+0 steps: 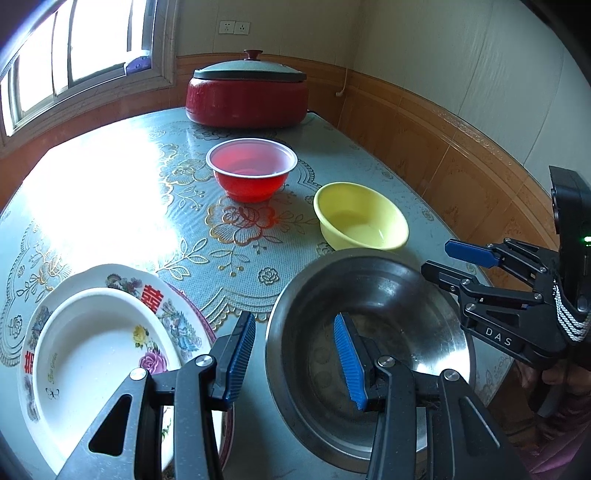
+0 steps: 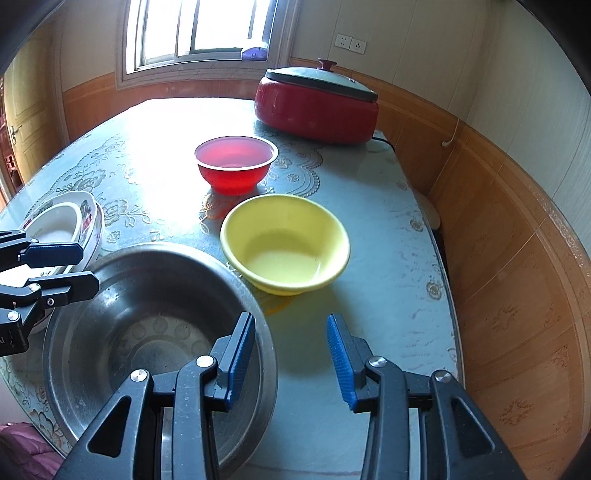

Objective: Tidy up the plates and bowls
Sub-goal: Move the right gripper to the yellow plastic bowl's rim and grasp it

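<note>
The steel bowl (image 1: 369, 332) sits at the near edge of the table (image 1: 110, 206), the nearest dish to both cameras. The left gripper (image 1: 295, 354) hovers over the bowl's left rim with its jaws spread wide and nothing between them: one blue pad is outside the rim, the other over the bowl's inside. The right gripper (image 2: 291, 358) is likewise wide apart and holding nothing, straddling the bowl's right rim, with its left pad over the bowl and its right pad over bare tablecloth (whether either pad touches the metal cannot be told).

Just left of the steel bowl lies a white plate (image 1: 92, 354) stacked inside a larger flowered plate (image 1: 173, 306) with red characters on its border. Just beyond the steel bowl, slightly right, stands the yellow bowl (image 2: 284, 243), upright, its near side close to the steel rim. Farther back, near the table's middle, is the red bowl (image 2: 236, 162), translucent, well apart from the yellow one. At the far right of the table stands a red electric pot (image 2: 317, 107) with a grey lid and red knob. Behind it are the wall sockets (image 2: 350, 43) and, to the left, a window (image 2: 199, 29).
</note>
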Available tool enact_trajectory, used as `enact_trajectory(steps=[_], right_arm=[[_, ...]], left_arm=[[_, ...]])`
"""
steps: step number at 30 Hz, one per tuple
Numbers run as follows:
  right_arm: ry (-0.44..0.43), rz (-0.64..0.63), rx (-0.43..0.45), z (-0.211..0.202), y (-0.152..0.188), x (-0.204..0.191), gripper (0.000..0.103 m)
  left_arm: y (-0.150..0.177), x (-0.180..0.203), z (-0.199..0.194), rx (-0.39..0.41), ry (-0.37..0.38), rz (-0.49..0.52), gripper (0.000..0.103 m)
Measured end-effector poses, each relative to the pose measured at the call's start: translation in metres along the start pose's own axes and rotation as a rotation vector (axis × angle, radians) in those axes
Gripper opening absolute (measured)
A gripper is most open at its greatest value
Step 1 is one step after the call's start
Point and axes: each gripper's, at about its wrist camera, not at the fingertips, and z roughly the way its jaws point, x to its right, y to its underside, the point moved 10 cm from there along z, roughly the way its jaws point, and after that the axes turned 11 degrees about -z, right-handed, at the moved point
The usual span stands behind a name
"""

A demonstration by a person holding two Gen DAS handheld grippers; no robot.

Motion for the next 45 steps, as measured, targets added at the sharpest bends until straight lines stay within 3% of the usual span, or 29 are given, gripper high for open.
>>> enact_trajectory(steps=[12, 20, 24, 27, 30, 39, 42, 45], right_arm=[[-0.028, 0.017, 0.014, 0.003, -0.011, 0.005, 0.041], [-0.234, 0.343, 0.085, 0.012, -0.018, 0.059, 0.040], [-0.257, 0.451, 0.045, 0.037, -0.010, 0.082, 0.021], [-0.288, 0.493, 0.014, 0.056, -0.006, 0.085, 0.020], [-0.313, 0.515, -0.004, 0.069, -0.004, 0.083, 0.020], [-0.341, 0.492, -0.029, 0.085, -0.011, 0.072, 0.015], [-0.344, 0.488, -0.028, 0.088, -0.012, 0.070, 0.012], [-0.339, 0.494, -0.029, 0.088, -0.011, 0.071, 0.012]], left_arm=[[-0.020, 0.009, 0.009, 0.006, 0.028, 0.004, 0.046], [-0.042, 0.019, 0.026, -0.010, 0.049, -0.013, 0.046], [-0.053, 0.024, 0.039, -0.026, 0.061, -0.021, 0.045], [-0.061, 0.026, 0.051, -0.043, 0.077, -0.040, 0.045], [-0.067, 0.028, 0.064, -0.067, 0.085, -0.055, 0.033], [-0.076, 0.039, 0.102, -0.147, 0.118, -0.078, 0.032], [-0.075, 0.048, 0.111, -0.174, 0.137, -0.074, 0.025], [-0.072, 0.054, 0.114, -0.165, 0.118, -0.052, 0.024]])
